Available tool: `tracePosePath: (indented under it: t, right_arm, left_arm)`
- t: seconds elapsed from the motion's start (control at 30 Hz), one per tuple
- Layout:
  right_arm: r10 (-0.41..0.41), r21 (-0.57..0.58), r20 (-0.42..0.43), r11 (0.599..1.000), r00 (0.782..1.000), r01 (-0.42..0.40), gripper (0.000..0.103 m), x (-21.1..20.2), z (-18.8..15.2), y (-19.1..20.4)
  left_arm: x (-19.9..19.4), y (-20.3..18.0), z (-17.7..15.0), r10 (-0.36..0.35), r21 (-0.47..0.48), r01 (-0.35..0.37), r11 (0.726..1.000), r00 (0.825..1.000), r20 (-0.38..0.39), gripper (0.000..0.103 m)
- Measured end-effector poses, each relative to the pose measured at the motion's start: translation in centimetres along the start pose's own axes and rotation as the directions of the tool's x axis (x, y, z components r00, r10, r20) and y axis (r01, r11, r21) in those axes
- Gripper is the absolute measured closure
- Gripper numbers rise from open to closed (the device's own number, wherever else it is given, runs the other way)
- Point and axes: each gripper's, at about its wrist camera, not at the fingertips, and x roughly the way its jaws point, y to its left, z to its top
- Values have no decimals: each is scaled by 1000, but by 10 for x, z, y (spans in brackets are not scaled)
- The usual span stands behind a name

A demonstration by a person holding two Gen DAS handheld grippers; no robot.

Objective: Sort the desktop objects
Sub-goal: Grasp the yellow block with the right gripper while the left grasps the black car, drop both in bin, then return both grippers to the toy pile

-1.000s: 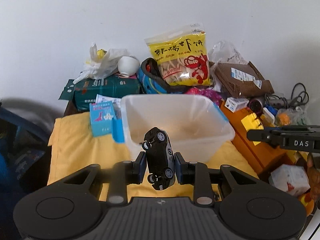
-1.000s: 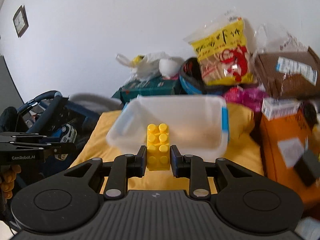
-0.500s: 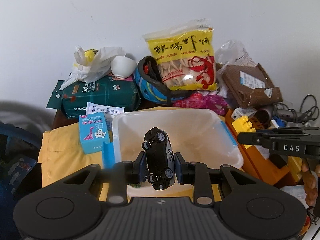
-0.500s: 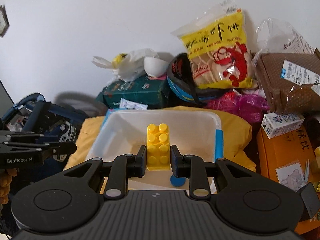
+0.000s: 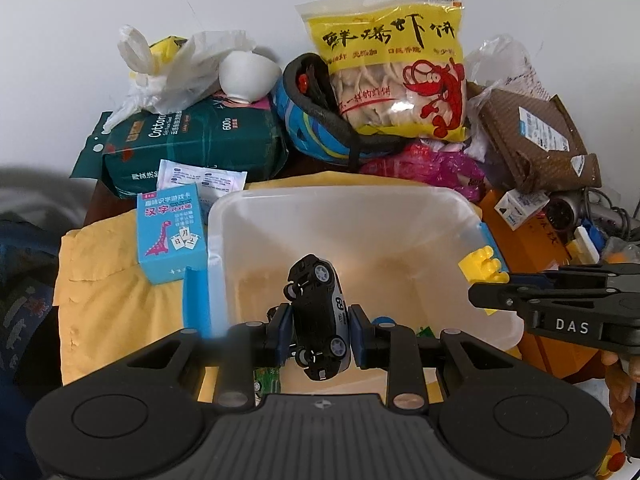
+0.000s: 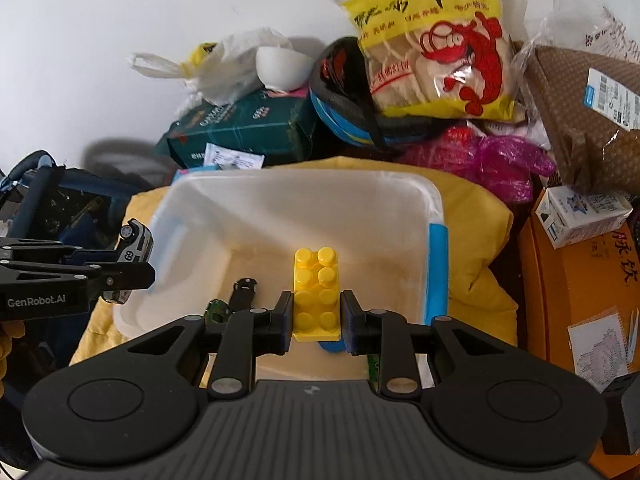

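Nearest, the left gripper (image 5: 319,326) is clamped on one black toy car (image 5: 318,314), nose tilted up, wheels facing the lens. Likewise the right gripper (image 6: 316,318) pinches one yellow eight-stud brick (image 6: 318,294) upright between its pads. Both hang over the single translucent bin (image 6: 420,188), which sits on yellow cloth (image 5: 104,292).

Piled along the back edge of the table against a white wall (image 5: 120,0): yellow snack bag (image 5: 392,68), blue helmet (image 5: 312,128), dark green tissue pack (image 5: 192,140), white bowl (image 5: 246,76), brown parcel (image 5: 532,140), pink bag (image 5: 432,164).
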Motion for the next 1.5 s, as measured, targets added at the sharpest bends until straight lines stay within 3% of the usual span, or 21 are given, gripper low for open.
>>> tracePosePath:
  t: [0.2,0.23,0.27,0.33,0.53,0.67,0.83,0.97,1.07,1.3,1.4,1.5]
  right_arm:
    - [-13,5,-29,1000,999,13,74,13,2,-6]
    - [-18,5,-27,1000,999,18,71,14,2,-7]
    - [-25,2,-24,1000,999,25,63,14,2,-7]
    - [-26,-4,-12,1000,1000,26,60,14,2,-8]
    - [24,-28,73,999,997,-22,60,-8,-17,0]
    - [82,-102,171,993,982,-65,58,-40,-67,20]
    - [126,-191,144,977,982,-97,53,-45,-169,30]
    - [96,-280,41,957,995,-81,54,-23,-230,43]
    - [84,-359,25,931,996,-70,56,-12,-249,57]
    - [54,-466,35,884,998,-31,56,11,-245,78]
    - [71,-460,25,887,997,-52,64,13,-243,78]
    - [102,-413,-4,906,995,-94,80,11,-245,68]
  left_arm:
    - [11,-1,2,20,10,-19,1000,1000,-19,70]
    - [12,-1,2,33,13,-33,999,999,-18,67]
    - [14,-1,2,54,14,-54,998,998,-18,53]
    - [14,0,1,98,3,-98,995,995,2,40]
    - [-2,9,-22,92,8,-93,996,993,75,40]
    - [-31,12,-74,48,31,-55,998,983,179,40]
    - [-40,12,-174,18,86,-32,996,987,162,40]
    - [-21,7,-238,15,101,-20,995,999,49,40]
    - [-9,2,-261,3,94,-2,996,1000,-5,40]
    - [9,-9,-263,14,146,-14,989,1000,3,40]
    - [12,-12,-258,2,192,-8,981,999,32,39]
    - [18,-16,-257,-17,213,9,977,999,35,37]
